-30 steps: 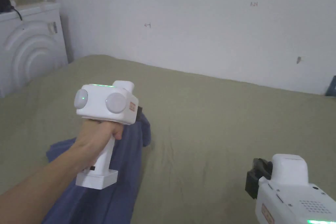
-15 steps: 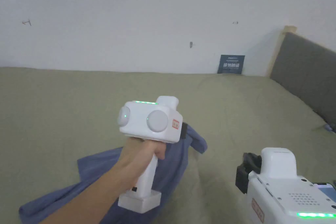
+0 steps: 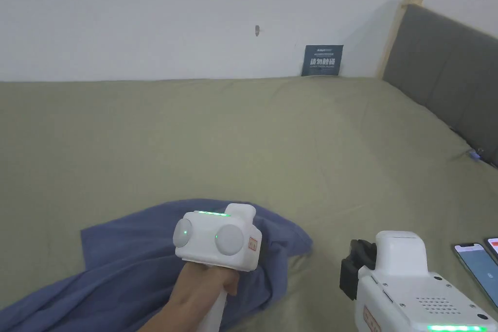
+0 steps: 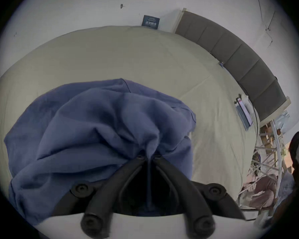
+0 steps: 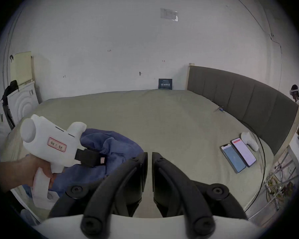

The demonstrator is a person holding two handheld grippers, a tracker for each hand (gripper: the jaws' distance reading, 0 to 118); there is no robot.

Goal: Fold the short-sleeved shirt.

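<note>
A blue short-sleeved shirt (image 3: 136, 255) lies crumpled on the olive bed (image 3: 243, 129) at the near left. In the left gripper view my left gripper (image 4: 149, 156) is shut on a bunched fold of the shirt (image 4: 102, 122), which spreads away from the jaws. A hand holds its white body low over the cloth. The right gripper view has the left gripper (image 5: 93, 160) in the shirt (image 5: 114, 146). My right gripper (image 5: 149, 154) is shut with nothing between its jaws. It hovers over bare sheet to the right of the shirt (image 3: 357, 265).
Two phones (image 5: 238, 154) and a white object (image 5: 248, 141) lie on the bed at the right, near the grey headboard (image 3: 447, 70). A dark sign (image 3: 322, 60) leans on the far wall. A white appliance (image 5: 22, 103) stands left of the bed.
The head camera has swung right. My left gripper has come down toward the bed with the shirt, and more cloth now rests on the sheet. The right gripper stays low at the right.
</note>
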